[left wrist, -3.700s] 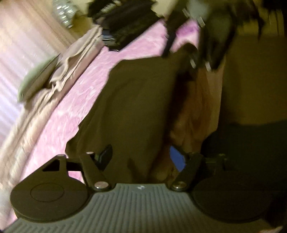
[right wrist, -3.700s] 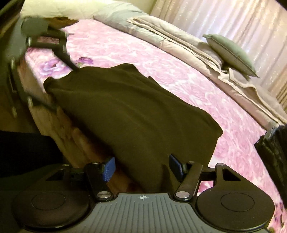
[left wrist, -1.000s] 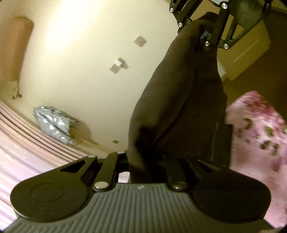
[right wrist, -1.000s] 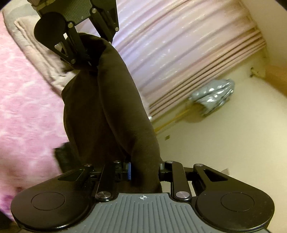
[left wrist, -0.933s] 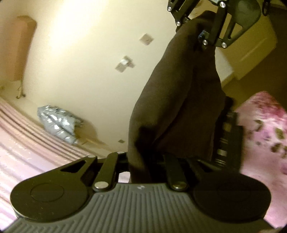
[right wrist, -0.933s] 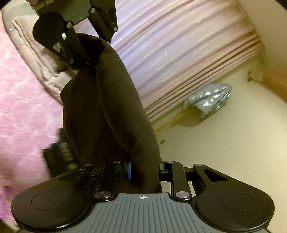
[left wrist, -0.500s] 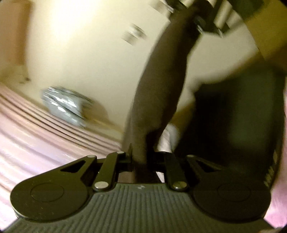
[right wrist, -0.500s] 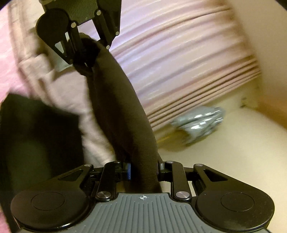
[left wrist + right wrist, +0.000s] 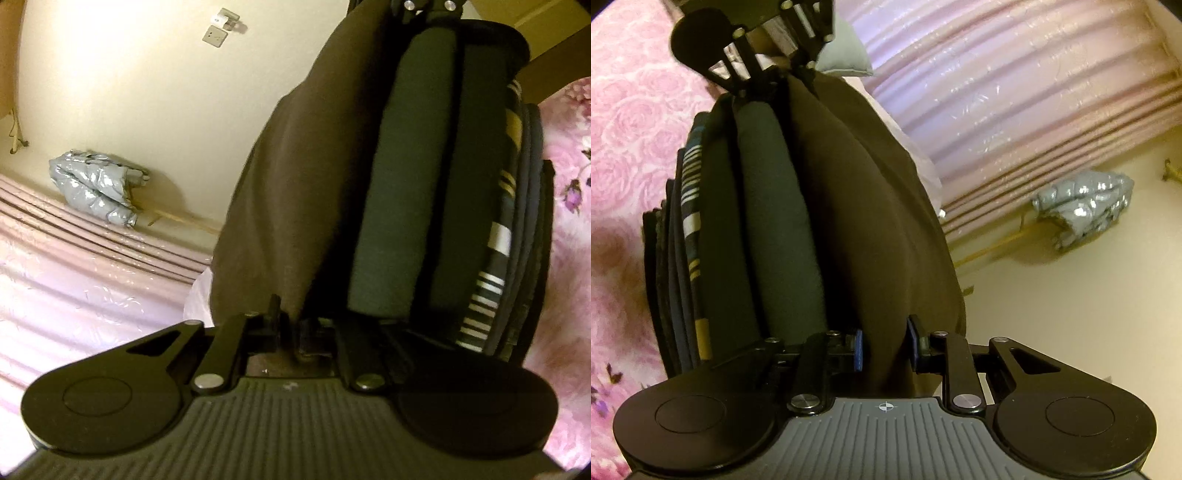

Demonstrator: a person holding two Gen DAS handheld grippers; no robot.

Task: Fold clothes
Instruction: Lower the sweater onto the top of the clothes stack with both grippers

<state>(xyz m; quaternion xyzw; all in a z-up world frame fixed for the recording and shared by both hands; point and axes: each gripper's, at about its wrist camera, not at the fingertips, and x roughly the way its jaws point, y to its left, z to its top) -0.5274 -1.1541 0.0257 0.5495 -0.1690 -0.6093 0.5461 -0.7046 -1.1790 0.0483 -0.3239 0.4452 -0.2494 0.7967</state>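
While clamped endwise between the closing left gripper and right gripper, the brown garment is held lengthwise just beside the folded stack.

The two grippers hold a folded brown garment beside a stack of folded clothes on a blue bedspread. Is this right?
Not quite: the bedspread is pink with a rose pattern, as the right wrist view shows. The left gripper and right gripper do hold the brown garment beside the stack.

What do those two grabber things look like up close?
Both are black. The left gripper has a ribbed grey body, two round black discs, silver bolts and dark pads. The right gripper looks the same, with blue pads and a small crosshair mark. No cables or sleeves show.
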